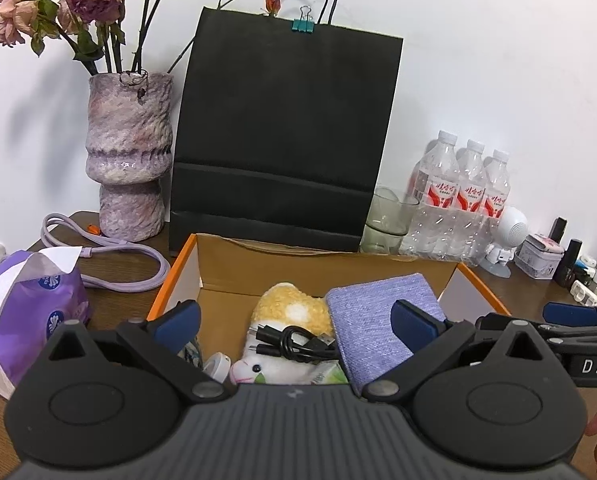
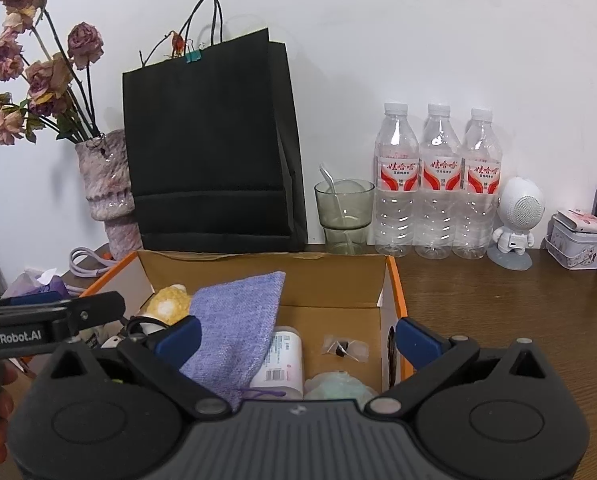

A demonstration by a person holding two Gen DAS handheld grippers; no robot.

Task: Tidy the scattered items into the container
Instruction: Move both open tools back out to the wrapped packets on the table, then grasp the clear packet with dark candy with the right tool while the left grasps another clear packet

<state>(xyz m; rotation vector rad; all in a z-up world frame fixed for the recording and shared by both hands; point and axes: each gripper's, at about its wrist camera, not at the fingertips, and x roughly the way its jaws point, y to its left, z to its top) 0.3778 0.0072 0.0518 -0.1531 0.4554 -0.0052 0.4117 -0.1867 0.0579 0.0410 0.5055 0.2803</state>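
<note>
Cardboard box point(image 1: 214, 268), orange-edged, open-topped: being viewed from just above its near rim by both wrist cameras, on a brown wooden table point(image 2: 498, 300).

Left gripper point(image 1: 296, 324): being held over the box's left half, blue-padded fingers point(image 1: 178, 326) spread wide, nothing being gripped.

Right gripper point(image 2: 296, 338): being held over the box's right half, fingers point(image 2: 416, 342) likewise parted and empty.

Contents, all being kept inside the box:
- plush toy point(image 1: 294, 316), yellow and white, at 12 o'clock from the left gripper;
- black USB cable point(image 1: 298, 342), coiled, lying on the toy;
- lilac cloth pouch point(image 2: 238, 320), leaning at the toy's 3 o'clock;
- white labelled bottle point(image 2: 282, 360), lying at the pouch's 3 o'clock;
- small clear packet point(image 2: 344, 350), on the box floor at the bottle's 3 o'clock.

Being left outside the box: purple tissue pack point(image 1: 22, 312) at its 9 o'clock, lilac cable point(image 1: 110, 256) at 10 o'clock, black paper bag point(image 2: 210, 140) at 12 o'clock, three water bottles point(image 2: 438, 184) at 2 o'clock.
</note>
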